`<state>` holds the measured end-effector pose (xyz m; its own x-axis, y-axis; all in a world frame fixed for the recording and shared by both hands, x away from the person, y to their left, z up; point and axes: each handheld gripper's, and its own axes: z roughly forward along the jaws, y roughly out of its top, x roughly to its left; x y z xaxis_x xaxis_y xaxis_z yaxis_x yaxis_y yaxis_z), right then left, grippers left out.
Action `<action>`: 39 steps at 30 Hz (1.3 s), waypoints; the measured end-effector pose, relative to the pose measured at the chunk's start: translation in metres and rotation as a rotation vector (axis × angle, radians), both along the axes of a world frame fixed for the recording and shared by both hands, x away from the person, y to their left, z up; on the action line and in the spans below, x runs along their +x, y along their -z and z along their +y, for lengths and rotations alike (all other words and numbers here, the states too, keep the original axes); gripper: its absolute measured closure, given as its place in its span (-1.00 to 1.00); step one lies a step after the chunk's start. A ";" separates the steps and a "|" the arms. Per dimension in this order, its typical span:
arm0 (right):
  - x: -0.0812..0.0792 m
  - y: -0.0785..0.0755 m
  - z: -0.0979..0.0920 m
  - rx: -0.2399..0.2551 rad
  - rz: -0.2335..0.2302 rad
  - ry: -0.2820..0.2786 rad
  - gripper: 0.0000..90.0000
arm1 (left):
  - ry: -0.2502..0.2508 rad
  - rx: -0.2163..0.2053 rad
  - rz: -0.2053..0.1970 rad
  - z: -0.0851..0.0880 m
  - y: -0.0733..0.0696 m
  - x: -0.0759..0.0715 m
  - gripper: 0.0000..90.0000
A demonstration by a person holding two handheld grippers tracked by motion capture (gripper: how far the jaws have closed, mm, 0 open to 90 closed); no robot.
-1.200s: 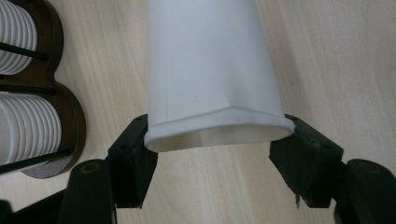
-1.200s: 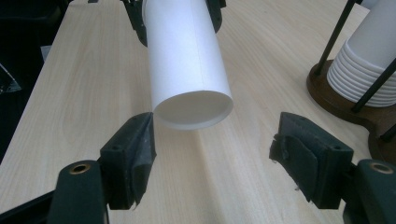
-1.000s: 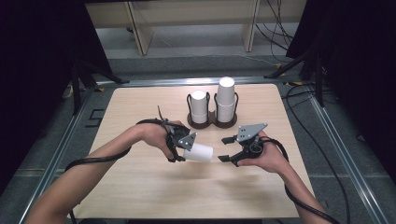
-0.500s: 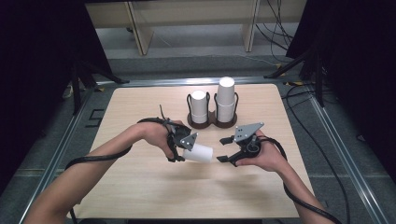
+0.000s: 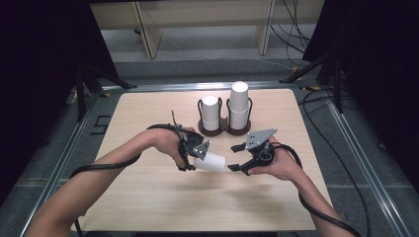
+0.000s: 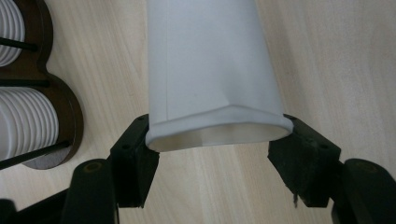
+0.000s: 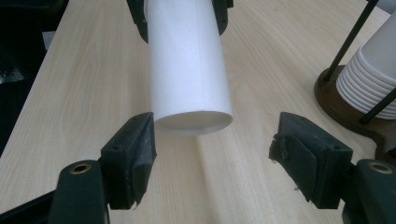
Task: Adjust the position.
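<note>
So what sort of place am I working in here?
Probably a lab recording rig: a bare wooden table in a metal frame, loose cables on the floor, dark curtains on both sides.

A lab or test room: a bare wooden table (image 5: pixel 148 197) framed by metal rails (image 5: pixel 356 148), loose cables (image 5: pixel 316 96) and dark stands (image 5: pixel 84 84) on the grey floor around it.

table (image 5: pixel 148 207): light wood, metal frame
floor (image 5: pixel 197 69): grey, cables (image 5: pixel 341 148) right
far: wooden shelf legs (image 5: pixel 148 22)
sides: dark
</note>
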<state>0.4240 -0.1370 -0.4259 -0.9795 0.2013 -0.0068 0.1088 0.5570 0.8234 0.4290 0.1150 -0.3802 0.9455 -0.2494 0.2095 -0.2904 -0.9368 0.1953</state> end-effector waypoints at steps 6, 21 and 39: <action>0.001 -0.003 0.004 -0.026 -0.014 -0.003 -0.35 | -0.013 0.037 -0.001 -0.004 -0.002 -0.001 -0.24; 0.003 -0.009 0.019 -0.052 -0.023 -0.024 -0.35 | -0.007 0.075 0.000 -0.014 -0.004 -0.001 -0.23; 0.005 -0.010 0.040 -0.084 -0.026 -0.062 -0.35 | -0.014 0.101 -0.005 -0.023 -0.003 0.000 -0.23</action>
<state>0.4285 -0.0965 -0.4160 -0.9893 0.1384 -0.0465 0.0515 0.6289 0.7758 0.4293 0.0917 -0.3770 0.9480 -0.2566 0.1886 -0.2782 -0.9554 0.0986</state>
